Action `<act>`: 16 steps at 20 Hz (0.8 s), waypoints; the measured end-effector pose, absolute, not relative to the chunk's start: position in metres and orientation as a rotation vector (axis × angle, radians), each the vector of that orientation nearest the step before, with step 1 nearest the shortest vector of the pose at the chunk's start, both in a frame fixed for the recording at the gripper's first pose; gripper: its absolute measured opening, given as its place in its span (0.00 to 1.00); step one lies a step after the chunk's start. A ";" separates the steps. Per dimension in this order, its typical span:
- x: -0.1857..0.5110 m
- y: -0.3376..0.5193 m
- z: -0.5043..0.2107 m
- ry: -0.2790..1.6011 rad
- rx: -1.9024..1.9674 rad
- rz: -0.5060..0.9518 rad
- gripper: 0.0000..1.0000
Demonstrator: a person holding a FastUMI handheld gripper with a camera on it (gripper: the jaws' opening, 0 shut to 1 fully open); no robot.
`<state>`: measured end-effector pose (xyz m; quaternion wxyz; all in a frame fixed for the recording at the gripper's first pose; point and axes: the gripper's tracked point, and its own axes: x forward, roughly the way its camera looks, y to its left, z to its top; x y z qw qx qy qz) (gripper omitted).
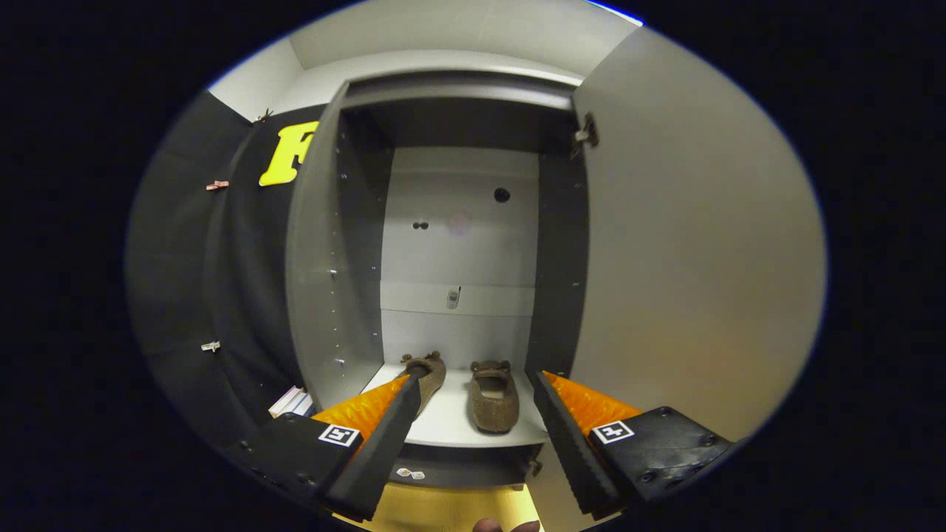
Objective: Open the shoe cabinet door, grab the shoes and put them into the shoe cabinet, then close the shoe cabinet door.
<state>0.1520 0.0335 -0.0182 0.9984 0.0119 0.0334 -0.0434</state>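
The shoe cabinet (458, 244) stands open, its door (687, 258) swung wide to the right. Two brown shoes sit side by side on the white shelf (451, 421) inside — long axes running front to back, though I cannot tell which end is the toe. The tool (477, 380) is open and empty; the right shoe (494, 395) shows between its fingers, the left shoe (429, 373) at the left fingertip.

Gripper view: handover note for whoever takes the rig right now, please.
Gripper: open, holding nothing, fingers spread just short of the cabinet shelf.
Shoes: both on that shelf inside the shoe cabinet, left shoe beside the left finger's tip, right shoe between the fingers.
Door: swung wide open to the right.
Done: opening, loading.
Left: close the door.
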 end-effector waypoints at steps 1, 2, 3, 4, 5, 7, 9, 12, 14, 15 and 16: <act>0.130 0.034 -0.014 0.061 0.042 -0.083 0.98; 0.107 0.033 -0.012 0.050 0.061 -0.064 0.98; 0.085 0.031 -0.008 0.048 0.078 -0.051 0.98; 0.067 0.031 -0.006 0.049 0.087 -0.038 0.98; 0.046 0.030 -0.004 0.042 0.088 -0.028 0.98; 0.009 0.021 0.002 0.039 0.086 -0.019 0.98; -0.028 0.006 0.009 0.033 0.071 -0.020 0.98; -0.072 -0.030 0.016 0.023 0.049 -0.061 0.98; -0.099 -0.055 0.018 0.014 0.070 -0.102 0.98; -0.110 -0.073 0.015 0.010 0.065 -0.138 0.98; -0.115 -0.091 0.013 0.003 0.051 -0.169 0.98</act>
